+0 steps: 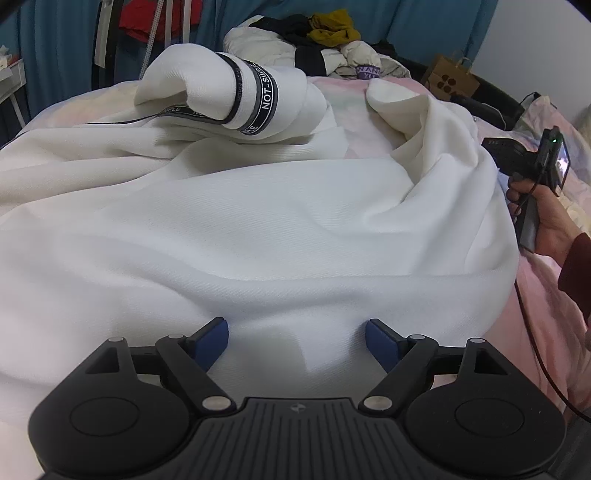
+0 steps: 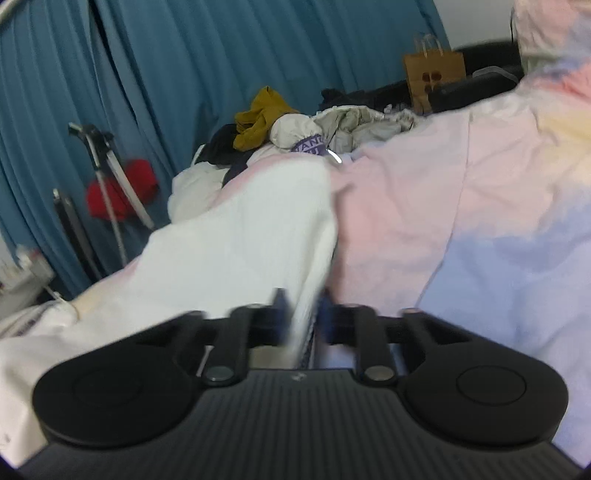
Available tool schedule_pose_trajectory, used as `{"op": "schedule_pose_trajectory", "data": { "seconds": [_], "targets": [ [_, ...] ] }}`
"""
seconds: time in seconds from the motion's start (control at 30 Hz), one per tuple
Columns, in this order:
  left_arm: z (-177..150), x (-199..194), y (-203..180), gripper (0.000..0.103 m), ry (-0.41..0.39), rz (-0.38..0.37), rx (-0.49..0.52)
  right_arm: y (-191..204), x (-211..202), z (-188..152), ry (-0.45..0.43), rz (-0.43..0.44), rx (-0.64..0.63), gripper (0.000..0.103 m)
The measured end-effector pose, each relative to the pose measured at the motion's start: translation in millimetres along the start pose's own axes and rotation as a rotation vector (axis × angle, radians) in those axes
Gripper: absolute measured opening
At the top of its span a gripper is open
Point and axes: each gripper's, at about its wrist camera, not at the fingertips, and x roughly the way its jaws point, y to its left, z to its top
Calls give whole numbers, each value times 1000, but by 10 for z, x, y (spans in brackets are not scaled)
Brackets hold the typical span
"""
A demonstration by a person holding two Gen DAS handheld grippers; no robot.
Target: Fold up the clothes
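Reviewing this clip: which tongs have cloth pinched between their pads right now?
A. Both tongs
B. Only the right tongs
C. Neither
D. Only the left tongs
B: the right tongs have their jaws drawn together on the edge of the white garment, while the left tongs stand wide open, resting on the cloth and pinching nothing.

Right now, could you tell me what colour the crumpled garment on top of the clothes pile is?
Mustard yellow garment, clearest in the left wrist view.
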Motion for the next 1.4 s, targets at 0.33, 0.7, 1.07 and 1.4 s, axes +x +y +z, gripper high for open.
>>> {"op": "schedule_pose_trajectory", "data": {
  "seconds": [0.33, 0.7, 1.07, 1.4],
  "targets": [
    [14, -139, 83, 82, -47, -88, -47, -132, -1211, 379, -263, -141, 184, 10],
    [-27, -684, 532, 82, -89, -183, -300, -851, -1856, -202, -91, -481, 489, 10],
    [-676, -1842, 2402, 88, -145, -28, -956, -1016, -1891, -332, -59, -444, 535, 12],
    [-1244, -1492, 2258, 88, 185, -123, -1177, -995, -1809, -280, -100, -439, 536, 13]
  ]
}}
